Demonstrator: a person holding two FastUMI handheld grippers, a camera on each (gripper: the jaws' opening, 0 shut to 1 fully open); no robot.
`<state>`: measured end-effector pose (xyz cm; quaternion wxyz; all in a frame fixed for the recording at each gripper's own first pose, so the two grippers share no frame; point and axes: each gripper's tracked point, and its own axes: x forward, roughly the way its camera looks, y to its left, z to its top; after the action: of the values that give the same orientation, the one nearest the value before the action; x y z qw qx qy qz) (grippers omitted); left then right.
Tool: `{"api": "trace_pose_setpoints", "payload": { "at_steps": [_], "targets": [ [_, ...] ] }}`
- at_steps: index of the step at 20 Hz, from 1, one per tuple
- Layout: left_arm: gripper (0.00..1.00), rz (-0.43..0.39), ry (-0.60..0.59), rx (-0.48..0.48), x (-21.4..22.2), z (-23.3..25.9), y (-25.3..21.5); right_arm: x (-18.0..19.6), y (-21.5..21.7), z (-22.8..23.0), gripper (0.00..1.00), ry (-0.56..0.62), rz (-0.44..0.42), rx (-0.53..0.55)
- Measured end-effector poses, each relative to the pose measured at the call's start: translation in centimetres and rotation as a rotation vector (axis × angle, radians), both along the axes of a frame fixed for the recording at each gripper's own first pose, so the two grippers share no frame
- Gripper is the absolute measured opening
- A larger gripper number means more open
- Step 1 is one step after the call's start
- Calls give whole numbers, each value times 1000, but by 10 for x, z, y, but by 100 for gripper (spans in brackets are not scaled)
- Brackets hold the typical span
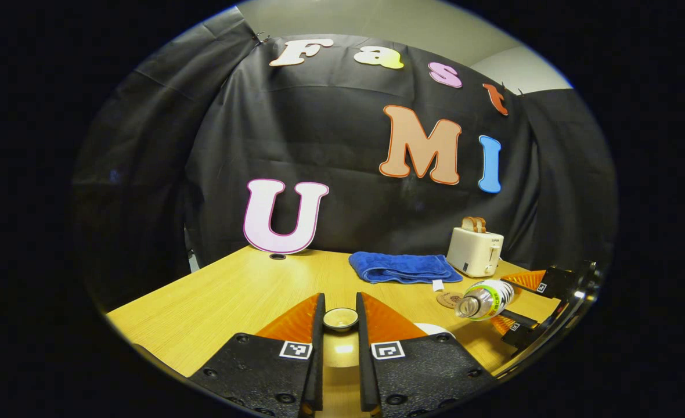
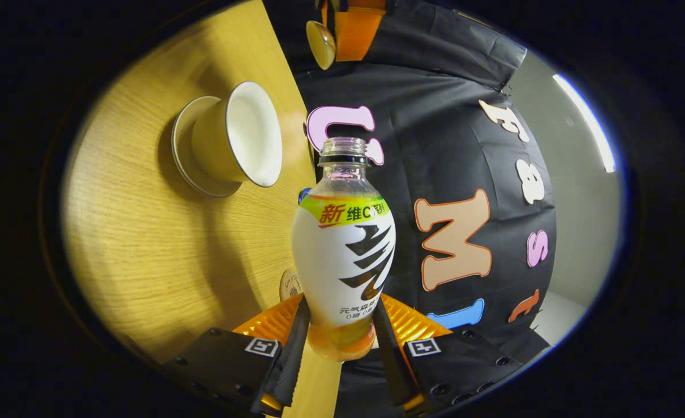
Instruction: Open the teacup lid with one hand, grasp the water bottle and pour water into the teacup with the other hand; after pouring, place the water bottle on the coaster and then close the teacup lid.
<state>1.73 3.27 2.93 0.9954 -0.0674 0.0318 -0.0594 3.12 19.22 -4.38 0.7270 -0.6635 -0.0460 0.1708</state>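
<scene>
Currently logged: left gripper was closed on the teacup lid, both fingers pressing its sides and holding it up above the table. In the right gripper view the same lid showed at the top edge, clamped by the far gripper.

Right gripper was closed on the water bottle, fingers pressing the lower body on both sides. Bottle was uncapped and tipped roughly horizontal; in the left gripper view its open mouth pointed left, held above the table.

Teacup sat on its saucer on the table, lid off, interior looked white; couldn't tell whether water was in it. The bottle mouth was near the cup but apart from it.

Coaster lay on the table just beside the bottle mouth, bare. Behind it: blue towel folded flat, toaster with bread slices in it.
</scene>
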Motion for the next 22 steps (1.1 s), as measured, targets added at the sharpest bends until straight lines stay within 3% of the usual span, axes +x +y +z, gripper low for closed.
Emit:
{"api": "trace_pose_setpoints", "payload": {
  "at_steps": [6,22],
  "targets": [
    [22,5,-10,12,-1,3,3,-2,5,4,66,-64,44,-134],
    [22,4,-14,-1,-4,10,8,-4,19,19,65,-147,123,-339]
  ]
}}
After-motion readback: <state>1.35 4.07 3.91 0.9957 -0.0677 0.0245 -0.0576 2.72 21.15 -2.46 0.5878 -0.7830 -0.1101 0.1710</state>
